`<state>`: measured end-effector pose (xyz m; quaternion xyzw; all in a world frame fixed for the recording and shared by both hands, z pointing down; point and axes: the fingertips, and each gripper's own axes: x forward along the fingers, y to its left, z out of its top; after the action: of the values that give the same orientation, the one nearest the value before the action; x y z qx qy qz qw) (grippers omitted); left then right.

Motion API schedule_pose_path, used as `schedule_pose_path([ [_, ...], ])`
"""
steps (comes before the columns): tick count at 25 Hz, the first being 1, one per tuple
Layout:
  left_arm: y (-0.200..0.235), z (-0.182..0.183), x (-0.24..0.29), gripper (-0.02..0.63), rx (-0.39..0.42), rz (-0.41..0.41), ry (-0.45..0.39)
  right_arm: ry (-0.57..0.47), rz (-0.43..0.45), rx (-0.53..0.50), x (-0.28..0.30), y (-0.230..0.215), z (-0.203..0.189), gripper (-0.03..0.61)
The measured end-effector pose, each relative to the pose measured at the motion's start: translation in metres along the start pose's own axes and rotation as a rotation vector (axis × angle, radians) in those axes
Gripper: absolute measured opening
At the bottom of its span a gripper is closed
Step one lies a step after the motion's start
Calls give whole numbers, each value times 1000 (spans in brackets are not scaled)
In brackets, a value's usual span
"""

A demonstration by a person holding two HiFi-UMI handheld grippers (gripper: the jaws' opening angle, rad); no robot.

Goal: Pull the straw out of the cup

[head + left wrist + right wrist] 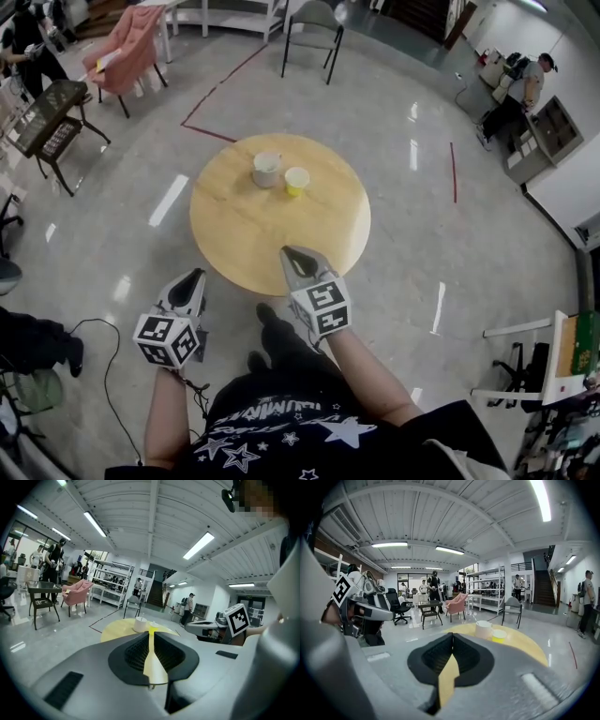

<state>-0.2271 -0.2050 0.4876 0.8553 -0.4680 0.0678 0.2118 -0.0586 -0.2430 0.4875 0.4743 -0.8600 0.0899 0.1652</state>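
head view: left hand-held gripper [198, 277] and right hand-held gripper [287, 252] both closed, empty

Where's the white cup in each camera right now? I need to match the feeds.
Head view: white cup upper centre, on the far part of the round table.
Left gripper view: white cup centre, just above the jaw tips.
Right gripper view: white cup right of centre, beyond the jaws.
Shared landmark: the yellow cup beside it, on its right in every view.

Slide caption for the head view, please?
Shut left gripper and right gripper before round table holding white cup and yellow cup.
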Motion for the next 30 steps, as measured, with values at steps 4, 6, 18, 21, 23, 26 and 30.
schedule_pose_path([
  [4, 15, 10, 20, 38, 2, 22, 6, 9, 21, 6, 30, -14, 6, 0],
  [6, 19, 16, 29, 38, -5, 35, 5, 15, 25, -1, 43, -24, 9, 0],
  [18, 43, 33, 86, 38, -23, 60, 20, 17, 56, -33, 108, -62, 26, 0],
  [21, 48, 36, 101, 38, -27, 62, 24, 16, 63, -33, 118, -70, 32, 0],
  [23, 50, 39, 112, 38, -28, 61, 26, 14, 60, -41, 125, -78, 34, 0],
  [26, 55, 45, 127, 38, -30, 61, 26, -16, 63, -51, 135, -87, 44, 0],
  [30, 60, 56, 142, 38, -29, 58, 27, -17, 75, -83, 149, -94, 55, 2],
])
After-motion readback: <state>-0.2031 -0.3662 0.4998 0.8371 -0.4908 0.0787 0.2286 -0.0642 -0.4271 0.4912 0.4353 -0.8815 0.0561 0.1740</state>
